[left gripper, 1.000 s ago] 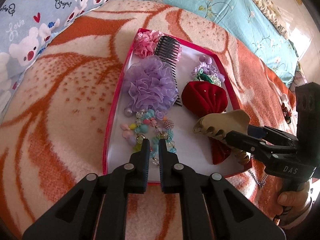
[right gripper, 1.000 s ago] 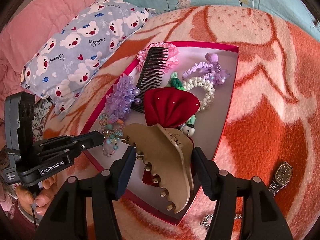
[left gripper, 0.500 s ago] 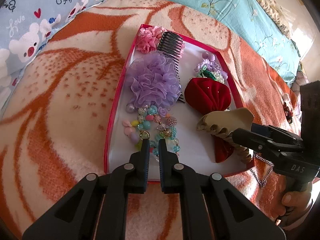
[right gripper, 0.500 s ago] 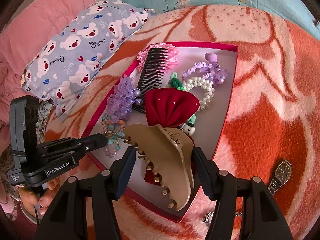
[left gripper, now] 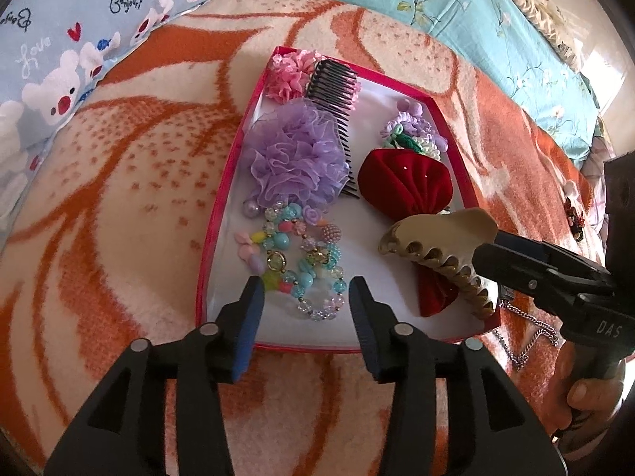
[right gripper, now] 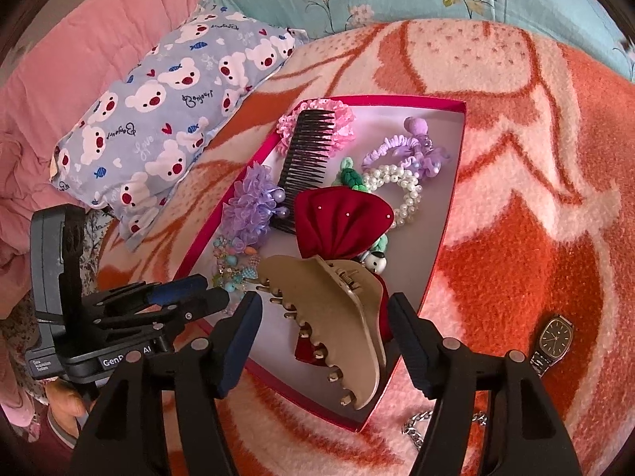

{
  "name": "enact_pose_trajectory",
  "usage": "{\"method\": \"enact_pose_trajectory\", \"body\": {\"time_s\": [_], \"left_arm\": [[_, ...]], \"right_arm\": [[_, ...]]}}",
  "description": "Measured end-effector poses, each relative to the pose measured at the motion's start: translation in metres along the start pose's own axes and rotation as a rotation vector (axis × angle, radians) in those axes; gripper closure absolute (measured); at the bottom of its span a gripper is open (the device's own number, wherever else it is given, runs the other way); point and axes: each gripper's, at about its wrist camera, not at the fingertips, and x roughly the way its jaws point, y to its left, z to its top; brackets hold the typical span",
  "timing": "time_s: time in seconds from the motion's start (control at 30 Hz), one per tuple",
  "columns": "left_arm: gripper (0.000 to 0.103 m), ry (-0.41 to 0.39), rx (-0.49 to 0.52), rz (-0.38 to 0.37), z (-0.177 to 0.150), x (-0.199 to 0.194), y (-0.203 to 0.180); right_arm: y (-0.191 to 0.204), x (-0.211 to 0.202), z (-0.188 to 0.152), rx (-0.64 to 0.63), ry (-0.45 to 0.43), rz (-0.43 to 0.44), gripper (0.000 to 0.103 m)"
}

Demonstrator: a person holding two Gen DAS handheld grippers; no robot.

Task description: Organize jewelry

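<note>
Nearest, the left claw [left gripper: 305,301] stands wide and empty over the beaded bracelet [left gripper: 295,261] at the tray's [left gripper: 222,182] near-left. The right claw [right gripper: 323,317] is spread wide around the beige hair claw clip [right gripper: 337,309], seemingly letting go; withdraw straight back without snagging it. Only the right view shows the wristwatch [right gripper: 555,337] on the blanket [right gripper: 516,218] outside the tray.

Box rim [left gripper: 222,206]: hot pink, white floor.
Hair claw clip [right gripper: 337,313]: matte beige.
Bow [left gripper: 405,186]: deep red velvet.
Scrunchie [left gripper: 295,158]: lilac, at 10 o'clock of the bow.
Comb [right gripper: 307,154]: black.
Bead bracelet [left gripper: 301,261]: pastel turquoise, pink, yellow.
Blanket [left gripper: 119,206]: orange and cream swirls.
Pillow [right gripper: 166,119]: blue-grey, white bears.
Watch [right gripper: 555,335]: dark face.
</note>
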Motion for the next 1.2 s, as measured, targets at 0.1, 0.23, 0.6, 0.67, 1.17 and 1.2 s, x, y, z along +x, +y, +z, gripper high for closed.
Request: {"method": "enact_pose_trajectory", "body": {"time_s": [0.1, 0.23, 0.6, 0.67, 1.17, 1.2], "left_arm": [[0.057, 0.001, -0.001, 0.001, 0.000, -0.001, -0.001], [0.054, -0.001, -0.001, 0.003, -0.001, -0.003, -0.002], [0.049, -0.007, 0.003, 0.005, -0.004, -0.012, -0.005], [0.049, -0.006, 0.006, 0.006, -0.005, -0.013, -0.006], [0.024, -0.029, 0.017, 0.083, -0.023, -0.046, -0.011], [0.022, -0.027, 0.015, 0.095, -0.025, -0.048, -0.010]], "right_arm": [[-0.001, -0.003, 0.001, 0.004, -0.007, 0.003, 0.035], [-0.004, -0.010, 0.002, 0.018, -0.024, 0.009, 0.031], [-0.012, -0.025, -0.003, 0.034, -0.047, -0.003, 0.027], [-0.011, -0.025, -0.005, 0.036, -0.044, -0.005, 0.027], [-0.012, -0.041, -0.026, 0.055, -0.020, -0.020, 0.020], [-0.012, -0.043, -0.027, 0.054, -0.018, -0.022, 0.020]]}}
